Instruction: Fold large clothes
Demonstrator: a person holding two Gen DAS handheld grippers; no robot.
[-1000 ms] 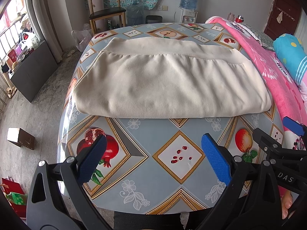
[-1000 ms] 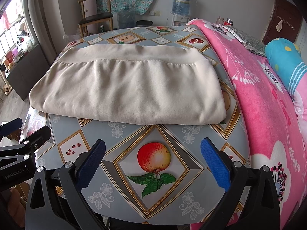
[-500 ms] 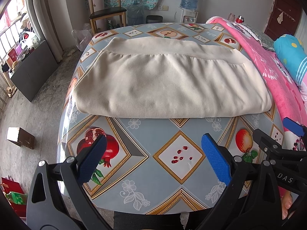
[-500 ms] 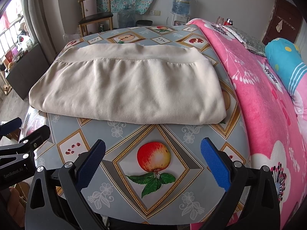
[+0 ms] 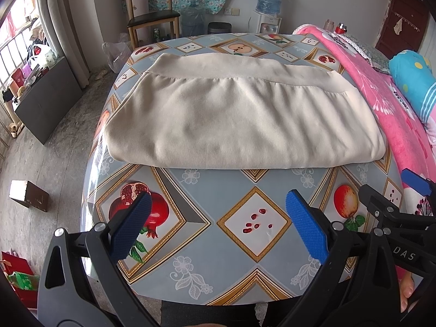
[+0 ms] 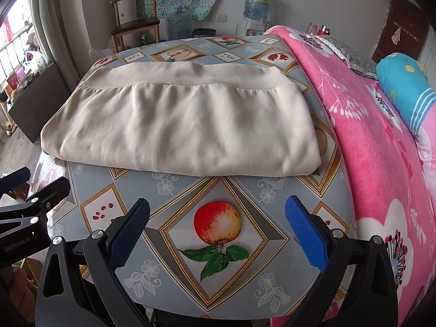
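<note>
A large beige garment (image 5: 239,120) lies folded flat on the fruit-patterned table (image 5: 207,234), its ribbed band along the far edge. It also shows in the right wrist view (image 6: 185,128). My left gripper (image 5: 218,223) is open and empty above the near part of the table, short of the garment's near fold. My right gripper (image 6: 218,223) is open and empty over the apple picture, also short of the fold. Each gripper shows at the edge of the other's view.
A pink flowered blanket (image 6: 381,141) and a blue pillow (image 6: 403,87) lie along the table's right side. A wooden chair (image 5: 152,19), a water dispenser (image 5: 268,2) and a dark cabinet (image 5: 43,100) stand beyond. A small box (image 5: 27,199) is on the floor at left.
</note>
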